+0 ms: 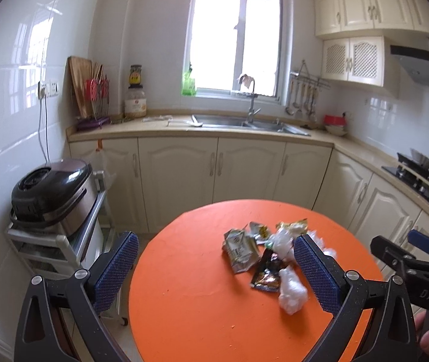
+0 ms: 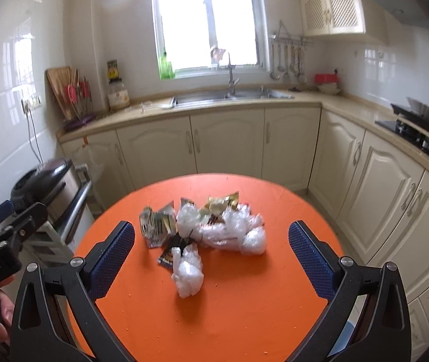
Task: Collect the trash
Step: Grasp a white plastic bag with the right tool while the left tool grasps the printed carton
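Bench (image 2: 244, 316), round and orange, fills the space ahead of both claws. Left claw (image 1: 214, 268) and right claw (image 2: 211, 256) hover above it, fingers spread wide, gripping nothing. Trash (image 2: 205, 229), crumpled wrappers and clear plastic, lies heaped just beyond the right claw's fingertips.

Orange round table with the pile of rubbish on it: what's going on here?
A person holds two handheld grippers over the round orange table in a kitchen. Both the left gripper and the right gripper are open and empty, above the table, touching nothing. The trash sits uncollected in a loose pile: a crumpled white plastic wad nearest, a flattened silver-green carton, a dark foil wrapper and more crumpled clear plastic.
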